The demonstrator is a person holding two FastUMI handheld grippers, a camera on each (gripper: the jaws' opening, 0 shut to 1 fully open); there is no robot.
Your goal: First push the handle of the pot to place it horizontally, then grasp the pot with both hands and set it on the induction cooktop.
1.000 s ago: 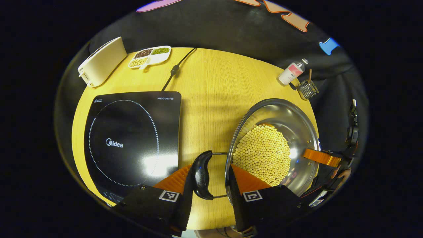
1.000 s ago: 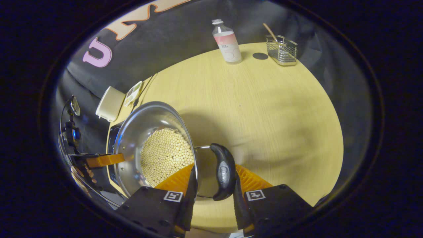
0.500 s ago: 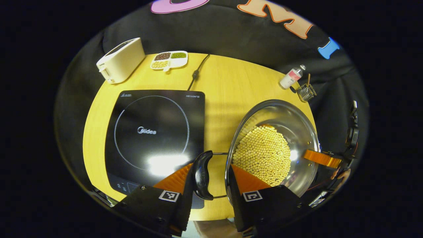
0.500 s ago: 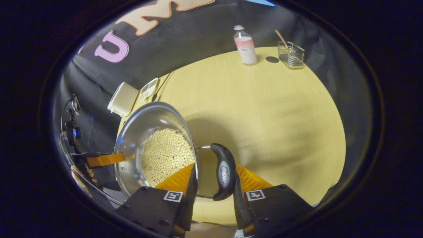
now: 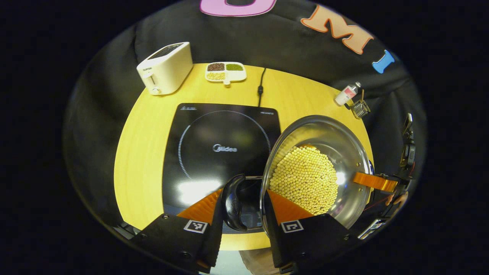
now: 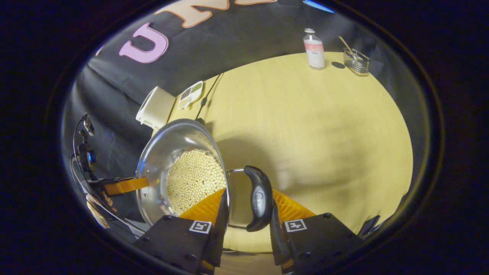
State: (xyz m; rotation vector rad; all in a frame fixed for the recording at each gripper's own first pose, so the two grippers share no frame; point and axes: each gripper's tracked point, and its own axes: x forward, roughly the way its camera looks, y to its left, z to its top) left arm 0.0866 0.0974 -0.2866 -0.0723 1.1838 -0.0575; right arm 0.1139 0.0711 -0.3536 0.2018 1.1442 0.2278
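Since a second ago the round stainless-steel pot of pale yellow beans (image 5: 317,168) has been carried sideways, and the black glass induction cooktop (image 5: 214,149) now lies straight ahead of the left gripper (image 5: 240,204) instead of off to its left. That gripper's two fingers are closed on the pot's black curved side handle (image 5: 233,202), with the pot's rim just to its right, overlapping the cooktop's right edge. The right gripper (image 6: 248,208) is likewise closed on the opposite black handle (image 6: 259,202), the pot (image 6: 179,172) to its left. Beyond the left gripper, past the cooktop on the round yellow wooden table (image 5: 141,152), stand a cream toaster (image 5: 166,68) and a white divided dish of beans (image 5: 225,71). Far ahead of the right gripper stand a clear bottle with a pink label (image 6: 314,49) and a wire basket (image 6: 356,61).
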